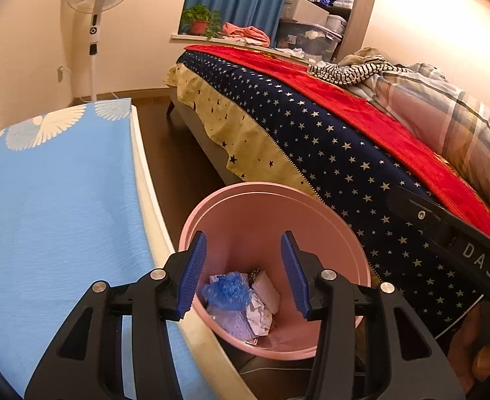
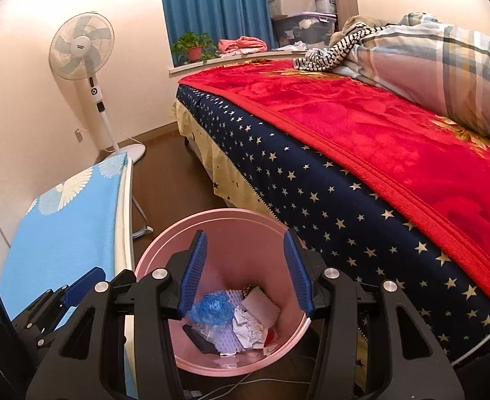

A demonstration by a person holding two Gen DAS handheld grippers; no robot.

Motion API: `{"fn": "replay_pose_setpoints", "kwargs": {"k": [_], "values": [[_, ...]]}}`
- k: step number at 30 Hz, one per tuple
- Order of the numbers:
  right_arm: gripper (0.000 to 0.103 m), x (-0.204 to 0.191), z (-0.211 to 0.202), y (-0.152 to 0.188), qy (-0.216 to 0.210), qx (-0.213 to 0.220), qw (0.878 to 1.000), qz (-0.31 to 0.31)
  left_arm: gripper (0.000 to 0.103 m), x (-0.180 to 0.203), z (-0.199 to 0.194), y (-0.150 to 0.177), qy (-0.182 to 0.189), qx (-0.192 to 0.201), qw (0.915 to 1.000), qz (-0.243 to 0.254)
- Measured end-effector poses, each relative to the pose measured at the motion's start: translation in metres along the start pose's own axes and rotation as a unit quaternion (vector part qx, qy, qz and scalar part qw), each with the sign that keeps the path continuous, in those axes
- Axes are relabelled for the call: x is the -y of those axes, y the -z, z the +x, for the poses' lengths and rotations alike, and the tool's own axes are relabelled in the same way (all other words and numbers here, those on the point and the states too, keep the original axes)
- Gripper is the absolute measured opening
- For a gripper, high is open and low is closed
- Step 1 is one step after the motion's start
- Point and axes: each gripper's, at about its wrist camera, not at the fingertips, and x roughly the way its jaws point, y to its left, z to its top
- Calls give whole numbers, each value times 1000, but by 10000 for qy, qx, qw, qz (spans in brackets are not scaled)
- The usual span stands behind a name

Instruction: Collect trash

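Hovering over the pink bin (image 1: pixel 331 220), both the left gripper (image 1: pixel 243 273) and right gripper (image 2: pixel 246 273) gaped empty — crumpled trash (image 2: pixel 241 326) already inside, nothing visibly left.

A bed (image 2: pixel 328 180) is filling the right side, a red blanket (image 2: pixel 361 123) lying over its star-patterned cover; a striped garment (image 2: pixel 328 51) and a plaid quilt (image 2: pixel 444 56) are resting on the bed's far end; beyond the bed a potted plant (image 2: pixel 193 48) is sitting before a blue curtain (image 2: pixel 218 3); left of the bed a standing fan (image 2: pixel 81 50) is facing the room; a blue-covered desk (image 1: pixel 55 206) is lying left of the bed.
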Motion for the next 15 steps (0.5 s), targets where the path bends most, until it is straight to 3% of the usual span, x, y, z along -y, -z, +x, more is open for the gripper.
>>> {"fn": "replay_pose_setpoints", "kwargs": {"k": [15], "values": [[48, 2, -2, -1, -187, 67, 9998, -3, 46, -7, -11, -1, -148, 70, 9999, 31]]}}
